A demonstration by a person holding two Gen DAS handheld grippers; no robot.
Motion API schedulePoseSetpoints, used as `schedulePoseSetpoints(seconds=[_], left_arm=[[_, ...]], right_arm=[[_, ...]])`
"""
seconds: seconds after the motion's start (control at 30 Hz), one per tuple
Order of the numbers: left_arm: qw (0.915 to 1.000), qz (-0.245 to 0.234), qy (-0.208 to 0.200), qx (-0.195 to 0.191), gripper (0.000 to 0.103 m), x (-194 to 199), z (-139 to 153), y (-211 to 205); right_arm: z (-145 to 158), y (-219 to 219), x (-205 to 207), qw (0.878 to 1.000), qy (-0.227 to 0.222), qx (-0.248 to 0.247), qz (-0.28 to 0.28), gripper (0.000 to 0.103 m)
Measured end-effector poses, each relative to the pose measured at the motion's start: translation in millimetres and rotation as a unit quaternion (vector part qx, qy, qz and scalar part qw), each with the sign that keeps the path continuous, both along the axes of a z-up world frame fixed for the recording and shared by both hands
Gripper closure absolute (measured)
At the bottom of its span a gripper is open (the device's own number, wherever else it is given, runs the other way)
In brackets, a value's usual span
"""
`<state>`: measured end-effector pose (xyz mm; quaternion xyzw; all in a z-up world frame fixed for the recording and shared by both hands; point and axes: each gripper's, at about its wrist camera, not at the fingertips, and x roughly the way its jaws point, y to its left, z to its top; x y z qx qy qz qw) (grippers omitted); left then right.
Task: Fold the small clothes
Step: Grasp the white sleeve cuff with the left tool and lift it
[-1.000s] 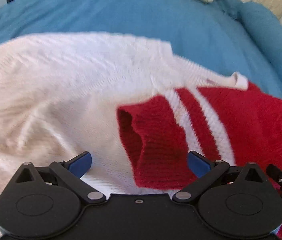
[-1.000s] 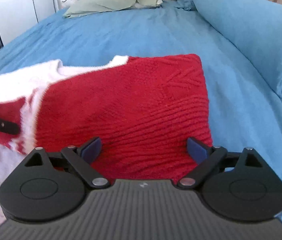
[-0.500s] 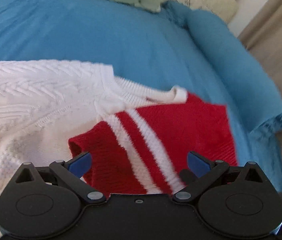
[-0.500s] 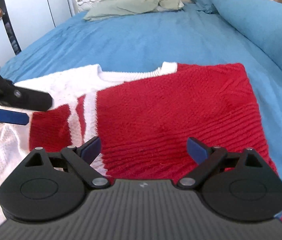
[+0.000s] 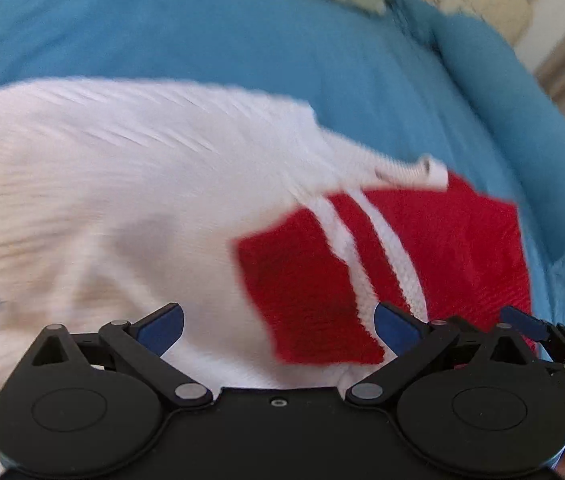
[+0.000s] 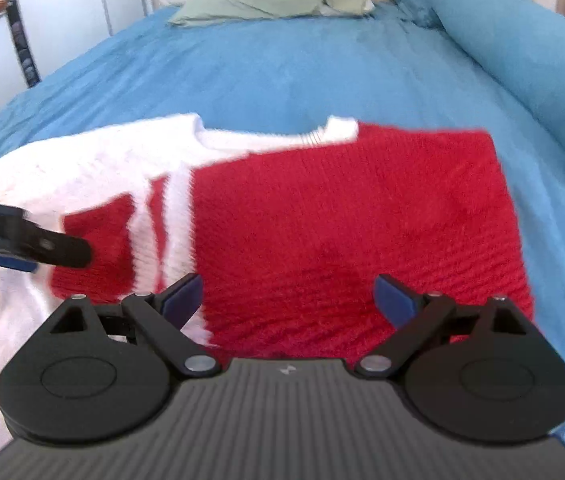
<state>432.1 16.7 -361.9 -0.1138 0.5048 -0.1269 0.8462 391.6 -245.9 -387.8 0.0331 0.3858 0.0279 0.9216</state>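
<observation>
1. Left gripper (image 5: 278, 326): jaws spread wide, nothing between them, hanging over the white part of the sweater (image 5: 122, 200), close to the red cuff (image 5: 306, 300). Risk: if they close here they likely bunch both the sleeve and the body layer under it, so the fold drags the whole garment.
2. Right gripper (image 6: 288, 296): jaws also spread, empty, over the near hem of the red half (image 6: 342, 220). Risk: thick fuzzy knit; a shallow bite may slip off mid-lift, a deep one may pinch the sheet too.
3. The two grippers are near each other; the left one's finger (image 6: 42, 246) sits at the cuff in the right view. Risk: collision, or one snagging the knit, if both go for the same spot.
4. Sweater lies flat on the blue bed sheet (image 6: 282, 72), red sleeve with white stripes (image 5: 366, 248) already folded in across the chest, collar (image 6: 274, 138) on the far side. Risk: the sleeve is loose, so any tug on the body could flip it back out.
5. White side looks rumpled and heavily blurred in the left view, so its edge is hard to place; a skewed fold is likely if grabbed blind.
6. Far: rolled blue duvet (image 6: 522, 52) at right and green pillow (image 6: 266, 2) at the head. Well apart, low risk.
</observation>
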Motion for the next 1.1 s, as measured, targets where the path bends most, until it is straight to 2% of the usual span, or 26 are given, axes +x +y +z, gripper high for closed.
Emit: schedulePoseSetpoints(seconds=[0.13, 0.23, 0.3, 0.33, 0.47, 0.53, 0.6, 0.67, 0.7, 0.73, 0.8, 0.97, 1.0, 1.1], left_arm=[[0.995, 0.098, -0.002, 0.02, 0.0, -39, 39, 76], [0.9827, 0.185, -0.004, 0.006, 0.0, -62, 62, 154], [0.971, 0.239, 0.006, -0.002, 0.0, -68, 63, 199], [0.9619, 0.272, 0.013, -0.017, 0.0, -72, 59, 225], [0.9124, 0.394, 0.013, -0.108, 0.0, -82, 28, 322], [0.9011, 0.415, 0.01, -0.126, 0.0, -81, 15, 346], [0.8883, 0.425, 0.009, -0.174, 0.0, -77, -2, 365], [0.8663, 0.44, 0.007, -0.236, 0.0, -74, -22, 377], [0.8557, 0.45, 0.007, -0.256, 0.001, -72, -29, 378], [0.8487, 0.456, 0.007, -0.267, 0.002, -70, -35, 380], [0.8421, 0.462, 0.005, -0.277, 0.002, -64, -45, 381], [0.8383, 0.469, -0.017, -0.278, 0.006, -53, -53, 384], [0.8391, 0.466, -0.018, -0.279, 0.006, -50, -54, 384], [0.8527, 0.456, -0.022, -0.255, 0.012, -35, -52, 383]], right_arm=[[31, 11, -7, 0.999, 0.022, 0.03, 0.014, 0.0], [45, 37, -8, 0.998, 0.041, 0.032, 0.019, 0.0], [49, 60, -7, 0.998, 0.044, 0.034, 0.038, 0.0], [52, 73, -7, 0.997, 0.039, 0.038, 0.049, 0.0], [57, 119, -10, 0.995, 0.031, 0.041, 0.083, 0.0], [58, 139, -12, 0.993, 0.024, 0.042, 0.104, 0.0], [58, 156, -15, 0.991, 0.017, 0.045, 0.125, 0.0], [58, 167, -16, 0.988, 0.008, 0.058, 0.144, 0.0], [57, 173, -16, 0.986, 0.009, 0.065, 0.151, 0.0], [55, 179, -16, 0.985, 0.012, 0.071, 0.156, 0.0], [51, 186, -12, 0.984, 0.016, 0.079, 0.161, 0.0], [44, 196, -3, 0.979, 0.022, 0.108, 0.172, 0.0], [44, 197, -2, 0.978, 0.021, 0.11, 0.174, 0.0], [43, 201, 4, 0.98, 0.016, 0.099, 0.174, 0.0]])
